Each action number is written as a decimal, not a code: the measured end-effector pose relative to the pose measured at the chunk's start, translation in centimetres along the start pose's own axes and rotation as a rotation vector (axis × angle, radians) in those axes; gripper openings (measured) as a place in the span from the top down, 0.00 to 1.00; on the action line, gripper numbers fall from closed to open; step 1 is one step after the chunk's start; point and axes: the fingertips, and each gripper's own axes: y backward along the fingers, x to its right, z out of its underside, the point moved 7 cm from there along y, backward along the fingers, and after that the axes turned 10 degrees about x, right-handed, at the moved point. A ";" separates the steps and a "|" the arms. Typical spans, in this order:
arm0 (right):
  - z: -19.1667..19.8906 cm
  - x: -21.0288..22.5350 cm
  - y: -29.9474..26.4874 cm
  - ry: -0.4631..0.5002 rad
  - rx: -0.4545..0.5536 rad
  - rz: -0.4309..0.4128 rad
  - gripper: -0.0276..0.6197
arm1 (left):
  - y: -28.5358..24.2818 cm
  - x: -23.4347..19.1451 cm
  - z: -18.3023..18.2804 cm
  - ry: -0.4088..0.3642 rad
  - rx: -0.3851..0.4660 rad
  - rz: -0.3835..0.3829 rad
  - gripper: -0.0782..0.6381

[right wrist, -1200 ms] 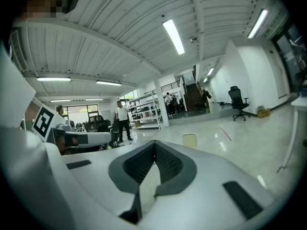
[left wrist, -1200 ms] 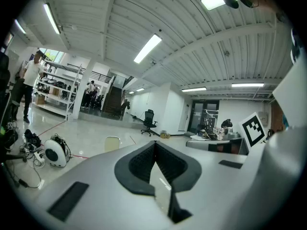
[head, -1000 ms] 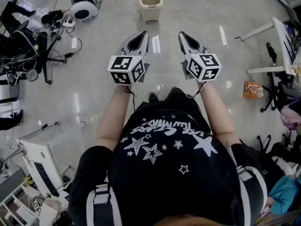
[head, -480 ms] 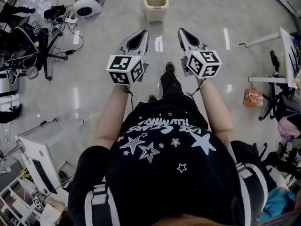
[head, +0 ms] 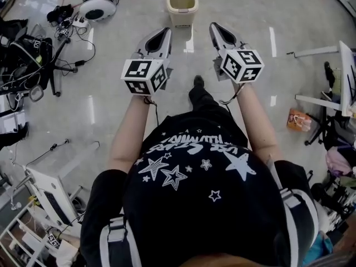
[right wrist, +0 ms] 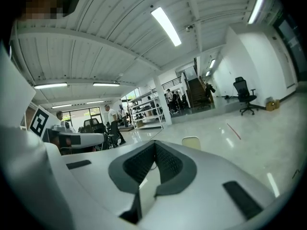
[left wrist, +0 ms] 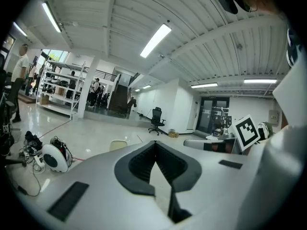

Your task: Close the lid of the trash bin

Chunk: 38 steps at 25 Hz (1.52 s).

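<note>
Far left of the glossy pale floor (head: 105,110): a black office chair (head: 39,54) amid tangled cables, and beyond it a round white device (head: 95,8) with a dark centre. Near the lower left edge, a boxy white machine (head: 47,189).

Next, the left gripper (head: 165,31), pale grey, wedge-shaped, with a marker cube at its rear. Jaws closed tip to tip, with nothing between them. Ribbed dark pads (left wrist: 139,163) bowing round a teardrop gap behind the tips.

At the top middle of the floor, ahead of both grippers and well apart from them: the trash bin (head: 182,5). Stands upright on the bare floor. Cream plastic, rectangular with rounded corners, mouth uncovered. Shows a plain beige inside from above; cannot tell whether it holds anything. Open shiny floor on all 4 sides of it, and a clear lane from it back to the grippers.

Beside the left one, the right gripper (head: 214,26): same grey wedge, same ribbed pads, jaws likewise pressed together and empty. Between and below the 2 grippers, a black shoe (head: 198,82).

Toward the right edge: white table frames (head: 317,52) and an orange packet (head: 298,119) lying flat on the floor.
</note>
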 end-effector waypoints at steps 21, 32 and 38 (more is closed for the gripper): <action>-2.9 13.3 -10.9 -0.055 -0.032 -0.094 0.96 | -15.0 -1.4 0.6 -0.061 -0.012 -0.097 0.88; -2.9 15.6 -18.9 -0.035 -0.070 -0.045 0.96 | -21.6 -8.4 0.5 -0.030 -0.032 -0.052 0.88; -3.0 17.9 -25.1 -0.054 -0.085 0.014 0.96 | -27.5 -13.7 0.0 -0.016 -0.052 0.002 0.88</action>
